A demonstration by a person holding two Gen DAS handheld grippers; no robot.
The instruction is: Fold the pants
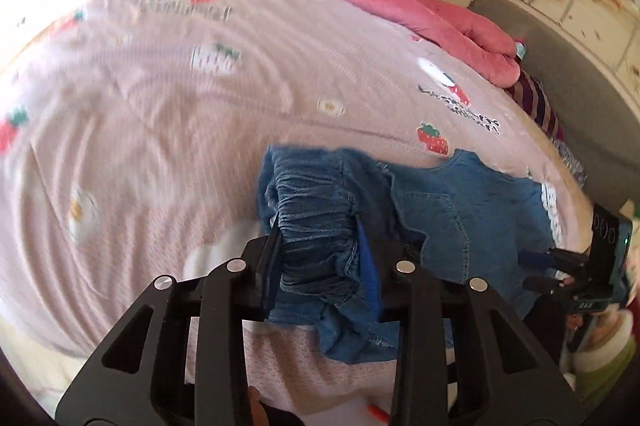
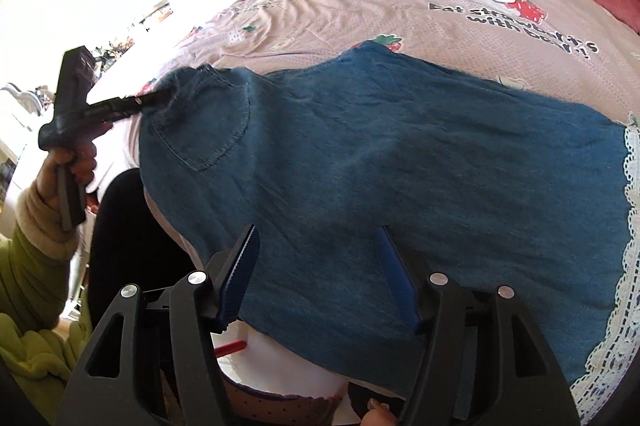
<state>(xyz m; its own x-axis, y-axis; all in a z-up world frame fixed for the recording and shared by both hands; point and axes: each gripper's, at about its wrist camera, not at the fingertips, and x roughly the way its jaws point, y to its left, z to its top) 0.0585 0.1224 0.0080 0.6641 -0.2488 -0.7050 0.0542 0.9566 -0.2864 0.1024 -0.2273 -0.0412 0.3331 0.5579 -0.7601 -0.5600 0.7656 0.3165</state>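
Left gripper (image 1: 318, 246): jaws pinched on the gathered elastic waistband of the denim pants (image 2: 380, 153), at the garment's left end. Pants: lay spread across the pink strawberry-print bedsheet (image 2: 360, 9), lace-trimmed hem (image 2: 628, 226) to the right. Right gripper (image 2: 318, 278): jaws spread over the denim, apparently not pressing it.

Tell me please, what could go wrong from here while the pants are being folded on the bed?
1. The left gripper pinches only the gathered waistband of the denim pants; pulled hard, the bunched cloth may slip out.
2. The right gripper has its jaws open over the leg, so that side may lag and crease the fold.
3. The pants lie near the bed's front edge, with the lace hem at the side; they could slide off.
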